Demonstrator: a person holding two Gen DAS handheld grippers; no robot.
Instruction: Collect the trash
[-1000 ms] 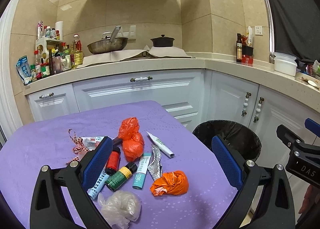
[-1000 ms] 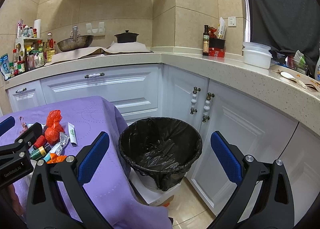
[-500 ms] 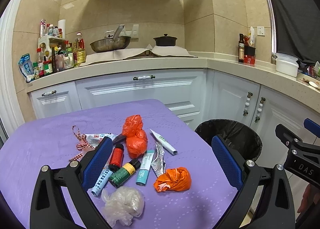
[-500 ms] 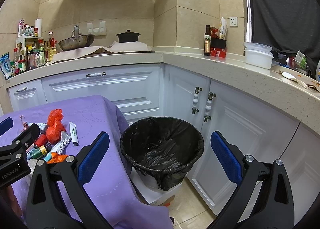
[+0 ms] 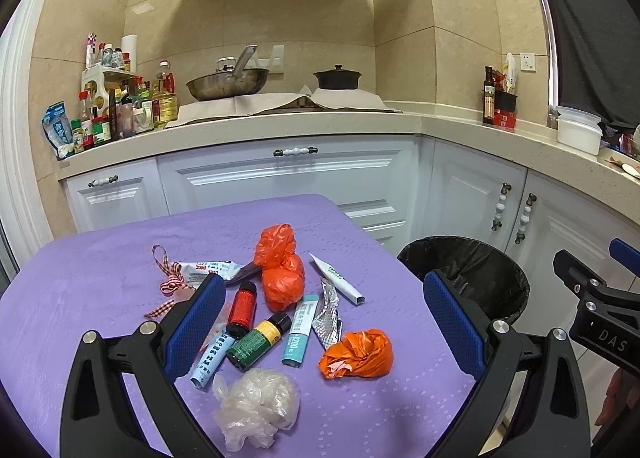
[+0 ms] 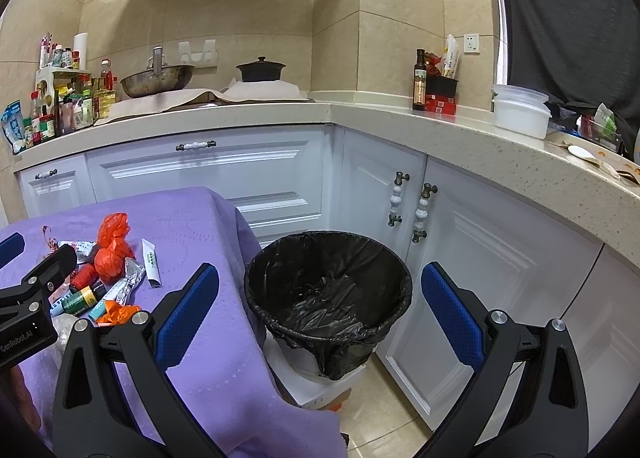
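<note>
Trash lies on a purple-clothed table [image 5: 100, 290]: two orange plastic bags [image 5: 280, 270] [image 5: 358, 354], a clear crumpled bag [image 5: 256, 410], a red bottle [image 5: 242, 308], a green bottle [image 5: 258, 342], several tubes [image 5: 298, 332], a foil wrapper [image 5: 328, 314] and a checked ribbon [image 5: 170, 280]. My left gripper [image 5: 320, 322] is open and empty, above the pile. My right gripper [image 6: 320, 318] is open and empty, over the black-lined trash bin [image 6: 328, 294] right of the table. The bin also shows in the left wrist view [image 5: 472, 270].
White cabinets [image 6: 208, 178] and a stone counter [image 6: 440, 126] wrap around behind and to the right. On the counter stand a wok [image 5: 228, 82], a black pot [image 5: 338, 78], condiment bottles [image 5: 116, 106] and white tubs [image 6: 520, 110]. The floor is tiled [image 6: 380, 418].
The left gripper has drawn back and risen slightly, so the trash pile sits more between its fingers. The right gripper has barely moved. Both stay open.
</note>
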